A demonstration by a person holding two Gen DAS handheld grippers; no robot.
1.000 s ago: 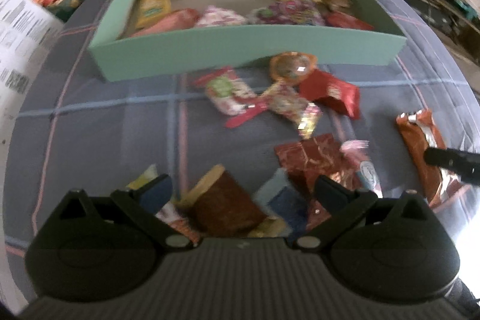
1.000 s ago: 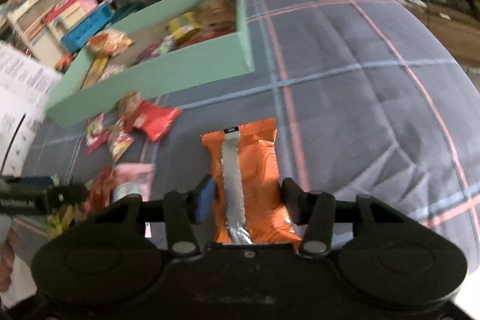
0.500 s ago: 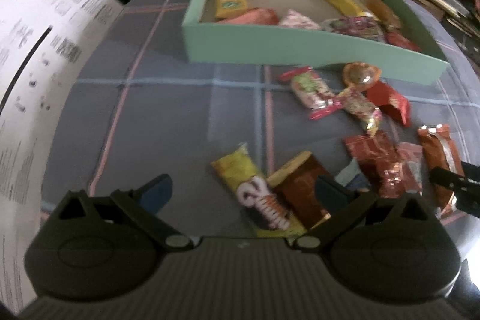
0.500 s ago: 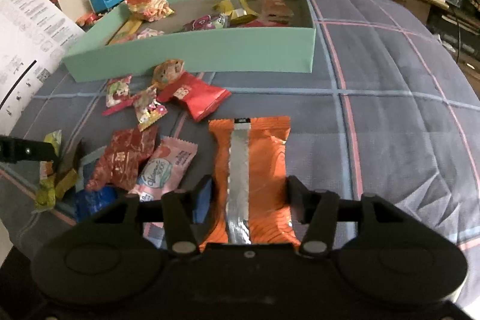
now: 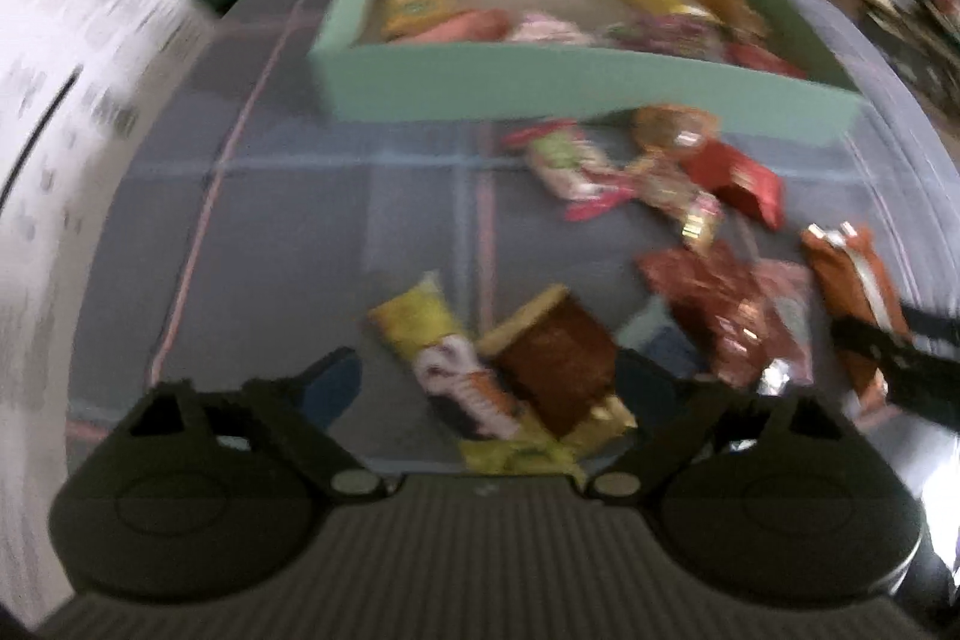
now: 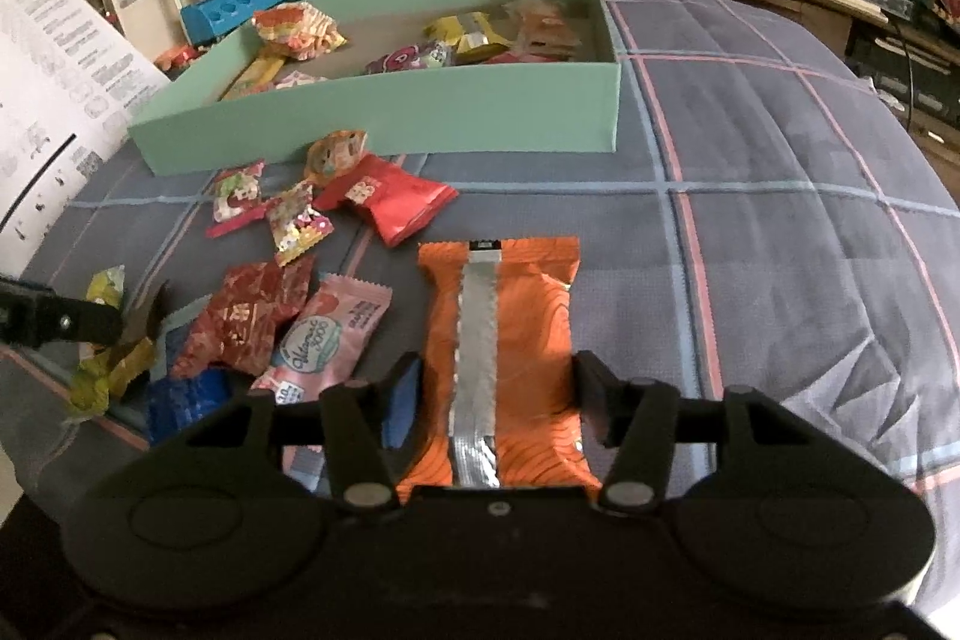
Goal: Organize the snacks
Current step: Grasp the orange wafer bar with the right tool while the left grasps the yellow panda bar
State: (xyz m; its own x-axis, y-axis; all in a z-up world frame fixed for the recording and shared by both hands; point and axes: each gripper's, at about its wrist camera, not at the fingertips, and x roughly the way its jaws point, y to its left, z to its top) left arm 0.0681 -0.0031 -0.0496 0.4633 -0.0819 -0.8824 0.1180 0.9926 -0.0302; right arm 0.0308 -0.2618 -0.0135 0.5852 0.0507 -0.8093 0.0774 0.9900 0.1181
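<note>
Plaid bedcover (image 6: 750,196) carries our snacks below the green box (image 6: 384,112). Our right tongs (image 6: 495,388) clamp the orange packet (image 6: 501,316). Our left tongs (image 5: 489,382), apart, have just been closing around the brown packet (image 5: 558,358).

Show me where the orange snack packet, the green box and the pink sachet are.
orange snack packet (image 6: 528,316): right wrist view, on its orange face beside the silver seam.
green box (image 6: 384,112): right wrist view, on its near outer wall.
pink sachet (image 6: 327,340): right wrist view, on its printed middle.
</note>
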